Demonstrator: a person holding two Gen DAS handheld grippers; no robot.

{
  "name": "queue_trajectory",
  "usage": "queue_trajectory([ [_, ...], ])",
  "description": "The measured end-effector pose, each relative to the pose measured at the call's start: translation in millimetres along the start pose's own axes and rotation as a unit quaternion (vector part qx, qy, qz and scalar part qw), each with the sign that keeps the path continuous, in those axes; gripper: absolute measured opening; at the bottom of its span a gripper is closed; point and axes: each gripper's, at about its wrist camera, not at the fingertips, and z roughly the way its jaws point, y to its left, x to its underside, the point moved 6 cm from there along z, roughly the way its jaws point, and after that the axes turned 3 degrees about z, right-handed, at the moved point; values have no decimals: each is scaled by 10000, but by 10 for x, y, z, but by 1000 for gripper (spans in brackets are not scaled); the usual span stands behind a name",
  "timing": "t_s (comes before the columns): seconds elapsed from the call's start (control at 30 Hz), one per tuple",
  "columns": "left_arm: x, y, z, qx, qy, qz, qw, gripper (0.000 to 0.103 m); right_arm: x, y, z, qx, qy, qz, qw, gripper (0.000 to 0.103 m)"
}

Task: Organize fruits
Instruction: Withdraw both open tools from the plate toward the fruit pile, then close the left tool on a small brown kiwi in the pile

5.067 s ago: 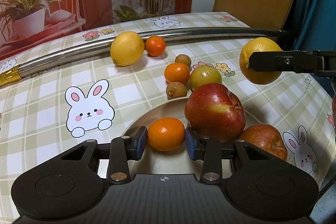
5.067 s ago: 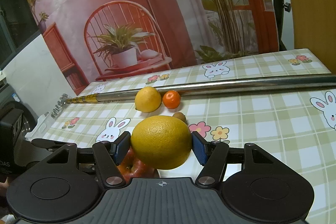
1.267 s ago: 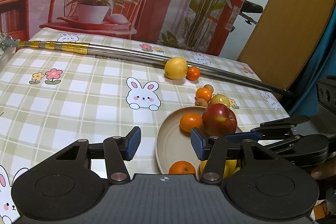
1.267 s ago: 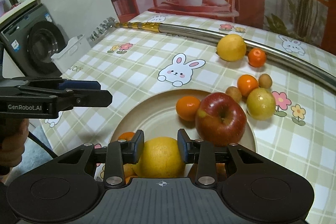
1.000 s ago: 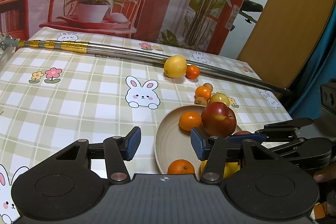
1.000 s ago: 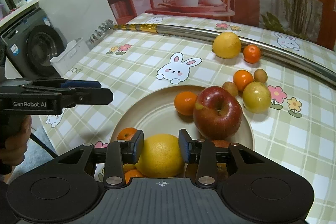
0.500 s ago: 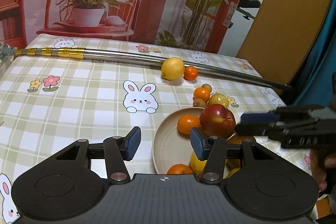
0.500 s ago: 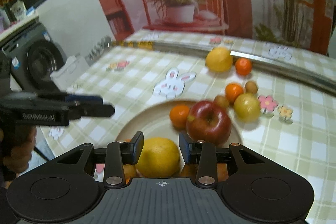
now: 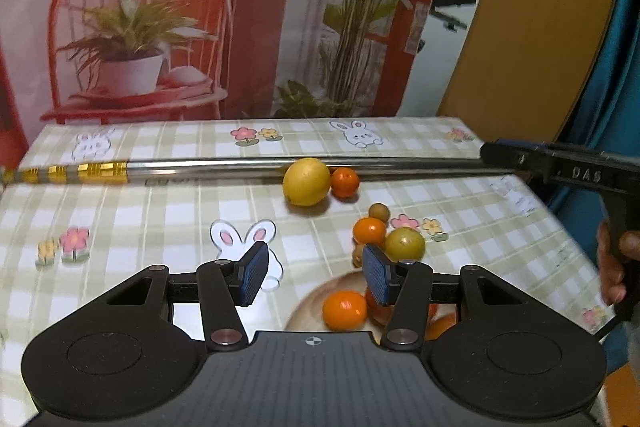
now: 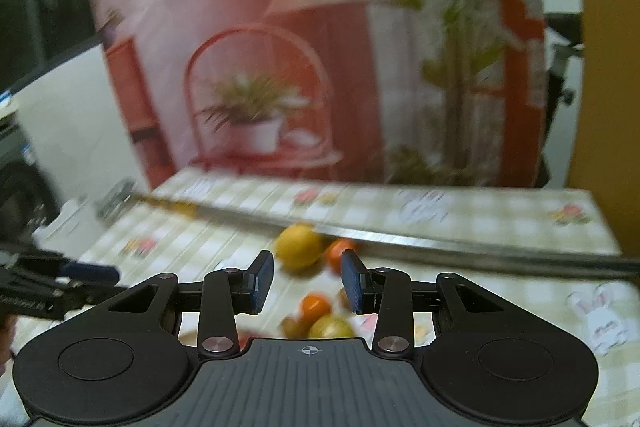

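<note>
While a round lemon (image 9: 306,181) touches the steel pole (image 9: 224,166), a smooth plate (image 9: 308,303) holds mandarins

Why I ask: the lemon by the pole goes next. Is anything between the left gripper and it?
Nothing visible: bare tablecloth lies between the left gripper and the lemon. A tangerine sits beside the lemon's right side, the metal pole behind.

Both wrist views face the backdrop, sharing lemon (image 9: 306,181) and pole (image 9: 224,166)
</note>
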Motion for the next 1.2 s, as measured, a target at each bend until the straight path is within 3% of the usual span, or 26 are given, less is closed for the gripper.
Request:
queue_trajectory([
  [0.17,-101,-134,393,230,468,310,9982,54,-26,-261,156,239,11,146,9996,36],
  [0.33,-84,-263,808,500,897,703,9922,47,121,-415,265,189,112,401,9990,36],
  [0.53,-35,-348,1177,751,1296,788,9856,41,264,-595,298,202,209,618,9977,36],
  [1.0,16,-444,1548,879,1649,736,9796,41,396,-785,333,161,257,952,9950,36],
  [1.2,53,-472,1588,838,1657,714,9800,30,414,-807,333,179,293,996,9944,36],
])
